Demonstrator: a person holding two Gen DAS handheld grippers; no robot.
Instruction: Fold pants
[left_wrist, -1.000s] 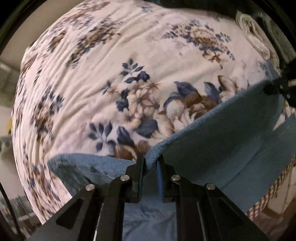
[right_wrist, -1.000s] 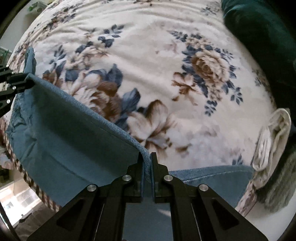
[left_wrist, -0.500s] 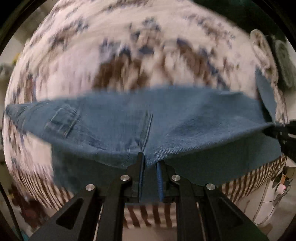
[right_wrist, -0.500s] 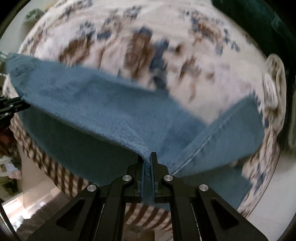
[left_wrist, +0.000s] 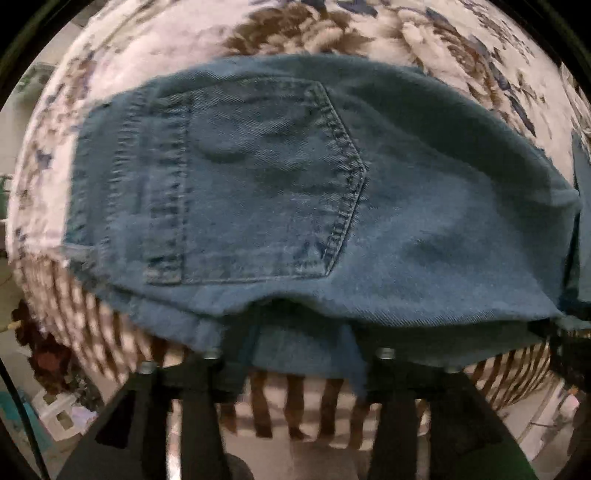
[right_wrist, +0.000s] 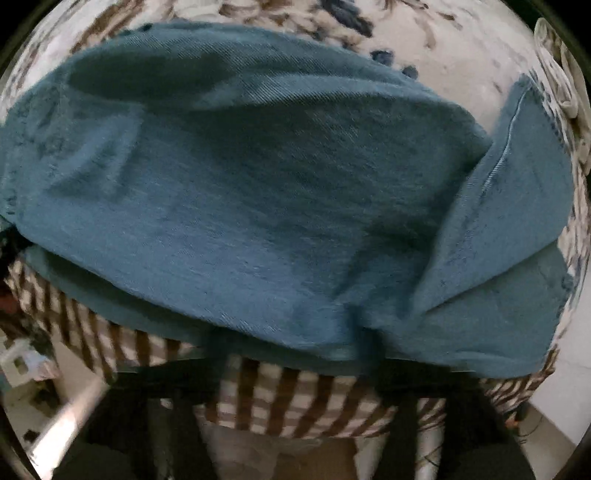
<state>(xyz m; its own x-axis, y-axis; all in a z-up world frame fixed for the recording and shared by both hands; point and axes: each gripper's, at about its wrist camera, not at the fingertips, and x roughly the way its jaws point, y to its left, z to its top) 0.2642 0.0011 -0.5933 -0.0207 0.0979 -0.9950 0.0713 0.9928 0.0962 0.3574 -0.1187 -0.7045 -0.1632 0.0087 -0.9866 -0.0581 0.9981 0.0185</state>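
Note:
The blue denim pants (left_wrist: 406, 221) lie folded on the flowered bed, near its front edge, with a back pocket (left_wrist: 266, 184) facing up. In the right wrist view the pants (right_wrist: 258, 206) show stacked layers and a leg hem at the right. My left gripper (left_wrist: 295, 354) is open, its fingers spread wide at the near edge of the denim, holding nothing. My right gripper (right_wrist: 295, 373) is also open and blurred, its fingers wide apart just under the cloth's near edge.
The flowered bedspread (left_wrist: 461, 44) lies beyond the pants. A brown and white checked sheet (right_wrist: 288, 406) hangs over the bed's front edge. A pale folded cloth (right_wrist: 561, 74) lies at the far right. The floor and a white crate (left_wrist: 62, 413) are below.
Both grippers carried the pinched denim edge back toward the bed's front edge, laid it over the lower layers, and opened. The back pocket now faces up.

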